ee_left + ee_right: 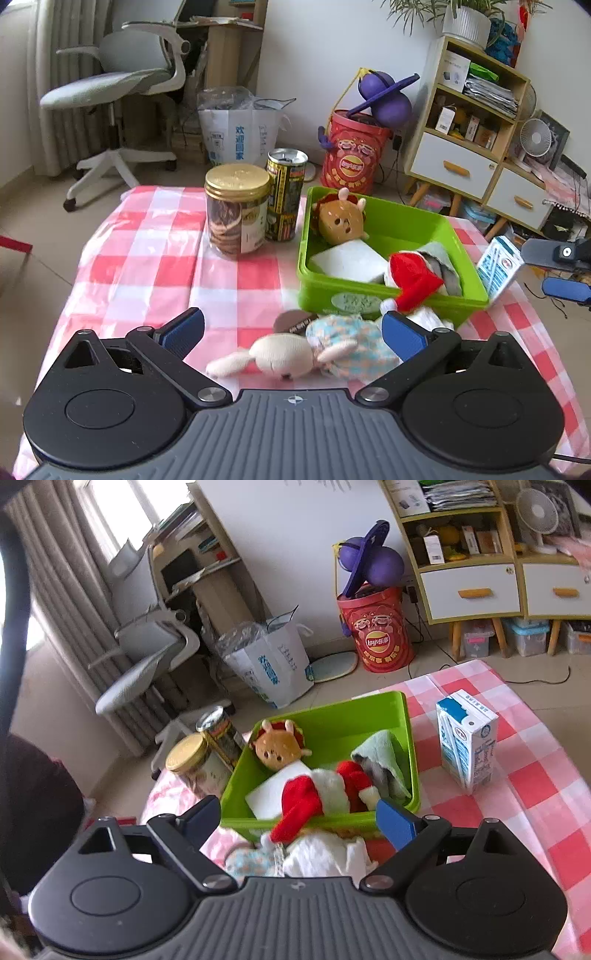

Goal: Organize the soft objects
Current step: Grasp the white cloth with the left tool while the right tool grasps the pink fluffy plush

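A cream rabbit plush in a pale blue dress lies on its side on the checked cloth, between the fingers of my open left gripper, touching neither pad. Behind it stands a green bin holding a brown round plush, a white foam block and a grey-green cloth. A Santa doll drapes over the bin's front rim, its red hat hanging outside. My right gripper is open just before the doll, pads clear of it. It also shows at the right edge of the left wrist view.
A gold-lidded cookie jar and a tall can stand left of the bin. A blue-and-white milk carton stands to its right. A small dark round object lies by the rabbit. An office chair, a red bucket and a shelf stand on the floor beyond.
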Motion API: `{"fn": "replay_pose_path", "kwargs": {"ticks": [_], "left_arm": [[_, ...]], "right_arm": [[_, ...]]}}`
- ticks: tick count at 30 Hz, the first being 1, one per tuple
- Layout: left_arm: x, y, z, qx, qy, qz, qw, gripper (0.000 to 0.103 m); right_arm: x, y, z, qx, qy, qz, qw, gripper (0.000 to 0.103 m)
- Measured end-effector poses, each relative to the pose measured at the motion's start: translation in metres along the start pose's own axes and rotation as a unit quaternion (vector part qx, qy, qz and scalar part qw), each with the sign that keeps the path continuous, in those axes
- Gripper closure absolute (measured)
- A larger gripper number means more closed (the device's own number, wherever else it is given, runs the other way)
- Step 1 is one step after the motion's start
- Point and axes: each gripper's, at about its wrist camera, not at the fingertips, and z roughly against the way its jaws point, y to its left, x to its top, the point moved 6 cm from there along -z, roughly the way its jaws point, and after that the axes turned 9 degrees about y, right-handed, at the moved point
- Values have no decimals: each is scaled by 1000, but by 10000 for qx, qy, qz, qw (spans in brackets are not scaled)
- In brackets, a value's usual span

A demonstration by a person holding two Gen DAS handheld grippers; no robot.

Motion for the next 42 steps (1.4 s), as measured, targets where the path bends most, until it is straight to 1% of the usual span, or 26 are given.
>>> {"fn": "replay_pose_path", "kwargs": {"ticks": [5, 8, 11, 18, 22, 26, 30, 36, 38, 42], "left_arm": [[-15, 1, 2, -59, 97, -51, 9999, 5], [-24, 0, 1, -14, 214, -179, 9996, 5], [-33, 2, 2, 49, 245, -327, 9992, 5], [-54, 0, -3, -57, 363, -475, 9982, 5], [-66, -16, -13, -169, 468, -706, 9963, 5], [-77, -37, -26, -353, 626, -898, 9934, 5], [-86, -64, -38, -516, 737, -1124, 9896, 5], [-93, -101, -51, -662, 814, -1473, 9835, 6], [-94, -109, -55, -678, 851, -1511, 9825, 6], [-95, -120, -63, -757, 938, -1489, 9815, 9]], "right_arm": [[-12, 4, 6, -140, 100, 244, 9996, 37], [-18, 3, 10, -280, 126, 404, 9987, 37], [-24, 1, 14, -402, 134, 531, 9977, 36], [-37, -19, 19, -709, 252, 722, 9945, 36], [-46, -37, 16, -883, 408, 795, 9921, 36], [-56, -58, 5, -1139, 693, 817, 9877, 36], [-66, -76, -8, -1252, 1035, 704, 9842, 36], [-74, -89, -20, -1210, 1344, 496, 9823, 36], [-75, -92, -23, -1160, 1395, 452, 9824, 36], [-77, -95, -30, -1206, 1502, 378, 9806, 36]]}}
